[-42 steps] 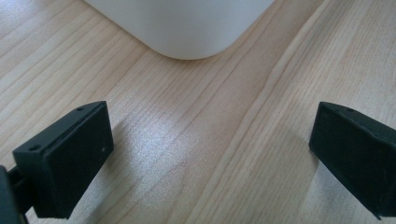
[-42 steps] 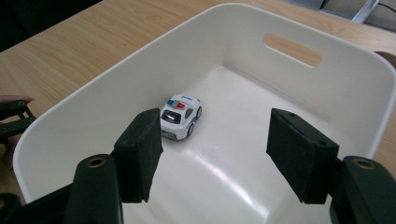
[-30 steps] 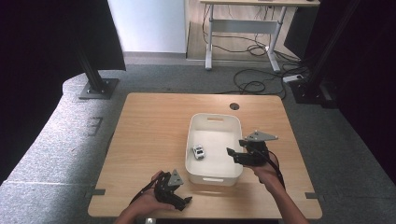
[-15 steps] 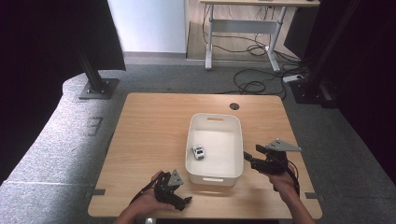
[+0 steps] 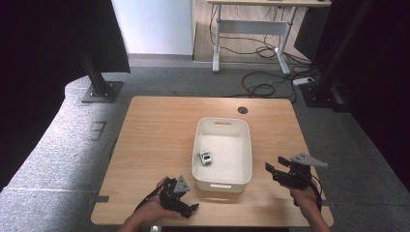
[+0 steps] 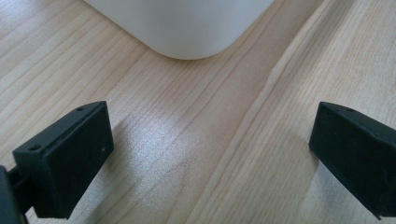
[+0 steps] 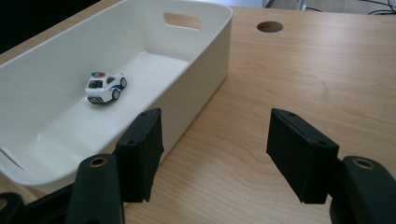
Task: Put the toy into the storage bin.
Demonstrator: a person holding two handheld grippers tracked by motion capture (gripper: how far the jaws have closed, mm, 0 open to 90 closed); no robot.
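My right gripper (image 5: 273, 170) hangs just off the right long wall of the white plastic bin (image 5: 246, 145), over bare wooden tabletop (image 5: 154, 130). Its jaws are spread wide with nothing between them but wood grain; in the right gripper view (image 7: 214, 148) one jaw sits close beside the bin's outer wall and the other stands farther out from it.

The toy police car (image 5: 206, 157) sits inside the bin on its floor, near the left long wall and about midway along it. In the right gripper view the car (image 7: 105, 87) is white with blue and red markings on the roof, upright on its wheels, apart from both my grippers.

My left gripper (image 5: 191, 208) rests off the bin's near left corner, low over the table. Its jaws are also spread wide and hold nothing; in the left gripper view (image 6: 210, 154) the rounded corner of the bin (image 6: 187, 28) lies ahead of them, not touching either.

A round cable hole (image 5: 242, 110) is cut in the tabletop just beyond the bin's far end, the end with the handle slot (image 5: 223, 123).
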